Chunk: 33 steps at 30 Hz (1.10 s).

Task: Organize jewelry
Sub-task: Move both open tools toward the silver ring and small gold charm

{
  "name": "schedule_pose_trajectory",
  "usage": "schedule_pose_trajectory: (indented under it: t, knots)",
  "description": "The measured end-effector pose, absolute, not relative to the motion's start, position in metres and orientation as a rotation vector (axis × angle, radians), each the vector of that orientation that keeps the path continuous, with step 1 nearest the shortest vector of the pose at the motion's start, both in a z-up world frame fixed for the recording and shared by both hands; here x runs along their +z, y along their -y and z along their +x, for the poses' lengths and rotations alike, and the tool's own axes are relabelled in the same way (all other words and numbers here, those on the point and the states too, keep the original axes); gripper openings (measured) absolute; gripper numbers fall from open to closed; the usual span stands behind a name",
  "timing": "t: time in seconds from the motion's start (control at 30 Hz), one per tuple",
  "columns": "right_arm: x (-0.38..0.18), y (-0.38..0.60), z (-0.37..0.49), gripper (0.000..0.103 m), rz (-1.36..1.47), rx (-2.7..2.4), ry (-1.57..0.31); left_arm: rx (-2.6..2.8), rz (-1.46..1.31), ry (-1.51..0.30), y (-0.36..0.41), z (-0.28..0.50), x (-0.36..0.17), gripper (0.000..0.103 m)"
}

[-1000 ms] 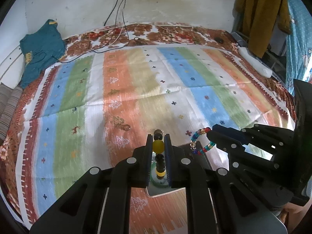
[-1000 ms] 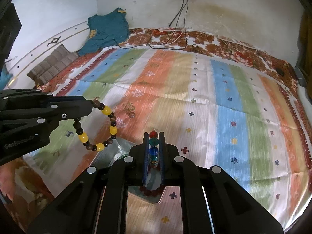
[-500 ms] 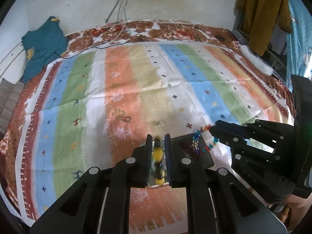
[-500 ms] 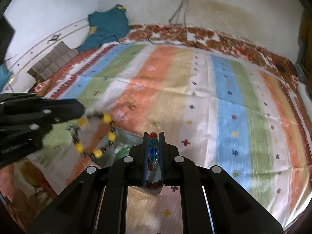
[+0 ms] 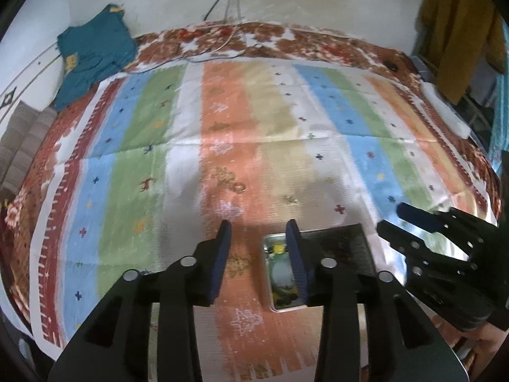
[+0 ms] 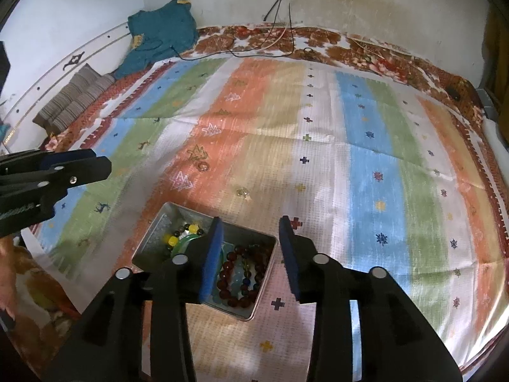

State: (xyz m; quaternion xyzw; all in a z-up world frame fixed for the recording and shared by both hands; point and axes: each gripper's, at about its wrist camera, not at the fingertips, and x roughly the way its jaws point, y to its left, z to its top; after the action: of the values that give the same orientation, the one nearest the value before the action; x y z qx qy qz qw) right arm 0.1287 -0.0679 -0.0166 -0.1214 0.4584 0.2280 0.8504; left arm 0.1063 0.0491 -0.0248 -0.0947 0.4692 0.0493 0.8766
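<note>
A metal tin [image 6: 159,222] lies on the striped bedspread and holds a yellow-and-dark bead bracelet [image 6: 178,235], a dark red bead bracelet [image 6: 235,270] and a multicolour one. My right gripper [image 6: 249,232] is open and empty just above the tin's right side. My left gripper [image 5: 257,232] is open and empty above the tin's [image 5: 337,238] left edge. A small ring [image 6: 202,166] and a small clear piece [image 6: 242,192] lie on the cloth beyond the tin; they also show in the left wrist view, ring [image 5: 239,187] and piece [image 5: 290,199].
A teal garment [image 6: 162,31] and a striped cushion [image 6: 73,102] lie at the far left by the wall. Cables [image 6: 280,16] hang down the wall onto the bed. A mustard garment [image 5: 458,31] hangs at the far right.
Both grippers opened. The yellow-and-dark bracelet left the left gripper and the multicolour bracelet left the right gripper; both now lie in the tin.
</note>
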Motion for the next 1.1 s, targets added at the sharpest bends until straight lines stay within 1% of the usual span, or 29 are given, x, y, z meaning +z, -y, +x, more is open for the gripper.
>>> schedule_pose_trajectory:
  t: [0.07,0.13,0.27,0.33,0.37,0.6,0.8,0.93,1.1]
  knots:
    - [-0.018,0.066,0.132,0.040,-0.259,0.483,-0.973,0.119,-0.201,-0.989,-0.053,0.110,-0.027,0.042]
    - [-0.020,0.064,0.135,0.047,-0.267,0.482,-0.979,0.135,-0.199,-1.002,-0.057,0.116,-0.030,0.045]
    - [-0.025,0.058,0.141,0.050,-0.286,0.483,-0.990,0.155,-0.202,-1.025,-0.062,0.130,-0.036,0.052]
    - [-0.027,0.056,0.144,0.055,-0.292,0.485,-0.999,0.170,-0.195,-1.045,-0.064,0.136,-0.041,0.054]
    - [-0.028,0.055,0.146,0.055,-0.295,0.488,-1.007,0.178,-0.186,-1.058,-0.065,0.139,-0.043,0.056]
    - [-0.036,0.048,0.155,0.059,-0.315,0.500,-1.041,0.209,-0.182,-1.113,-0.074,0.162,-0.057,0.057]
    - [-0.046,0.042,0.174,0.059,-0.308,0.509,-1.087,0.212,-0.159,-1.168,-0.074,0.182,-0.073,0.058]
    - [-0.054,0.039,0.185,0.059,-0.301,0.515,-1.126,0.183,-0.228,-1.212,-0.079,0.193,-0.085,0.058]
    - [-0.062,0.037,0.194,0.059,-0.287,0.528,-1.172,0.183,-0.237,-1.242,-0.081,0.205,-0.096,0.058]
